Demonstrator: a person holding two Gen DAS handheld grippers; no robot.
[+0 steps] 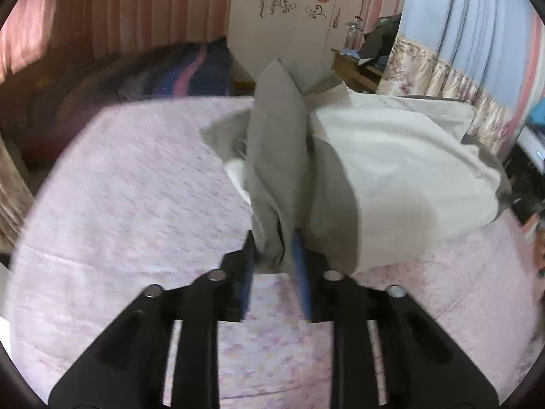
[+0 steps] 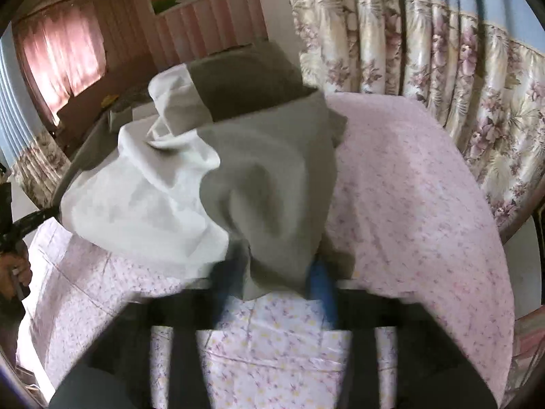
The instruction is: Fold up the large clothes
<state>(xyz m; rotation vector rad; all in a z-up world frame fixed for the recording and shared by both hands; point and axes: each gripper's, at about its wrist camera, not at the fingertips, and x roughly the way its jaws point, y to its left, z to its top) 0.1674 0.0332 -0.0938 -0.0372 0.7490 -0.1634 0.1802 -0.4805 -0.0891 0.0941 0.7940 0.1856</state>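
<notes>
Left wrist view, grip: the left gripper [image 1: 277,255] is clenched on a grey fold of the garment [image 1: 391,170]; the cloth sits bunched between its blue pads [image 1: 301,272].
Left wrist view, garment place: it is lifted at the near edge, and the white and grey body rests on the pink bedsheet [image 1: 136,187], right of the middle.
Left wrist view, reason: I judge the edge is held up so that it can be carried over the rest for a fold.
Right wrist view, grip: the right gripper [image 2: 276,283] is grasping another grey part of the garment [image 2: 265,170], pinched at its near end.
Right wrist view, reason: two corners held together probably keep the edge straight.
Only in left view: a wardrobe [image 1: 289,17] at the far wall.
Only in right view: a flowered curtain [image 2: 425,68] at the right, and a hand [image 2: 18,269] at the left edge.
</notes>
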